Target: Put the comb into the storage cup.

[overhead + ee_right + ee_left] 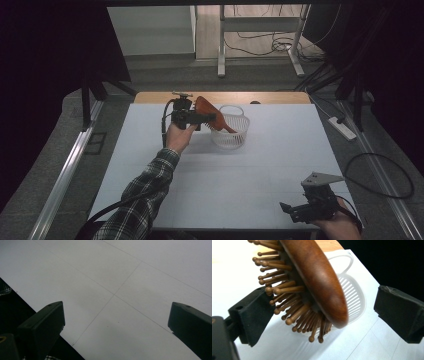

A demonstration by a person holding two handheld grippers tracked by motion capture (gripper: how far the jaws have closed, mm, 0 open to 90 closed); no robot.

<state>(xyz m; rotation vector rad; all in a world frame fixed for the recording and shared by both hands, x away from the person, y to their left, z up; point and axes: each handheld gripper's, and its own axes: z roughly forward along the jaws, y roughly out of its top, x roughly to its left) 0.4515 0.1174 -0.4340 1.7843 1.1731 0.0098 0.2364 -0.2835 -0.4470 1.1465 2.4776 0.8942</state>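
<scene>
A brown wooden hairbrush [206, 107] leans out of a small white slotted basket [235, 137] at the table's far middle, handle down inside it and head up to the left. In the left gripper view the brush head [319, 277] lies between my jaws with its bristles towards the left jaw; a gap separates its smooth back from the right jaw. My left gripper [209, 118] is open around the head. The basket [354, 297] shows behind the brush. My right gripper [290, 210] rests low near the front right edge, open and holding nothing [116, 322].
The white table [250, 170] has a wooden strip along its far edge. Metal rails run down both sides, with cables and a power strip [342, 127] on the floor at right. A plaid sleeve [145, 195] reaches in from the bottom left.
</scene>
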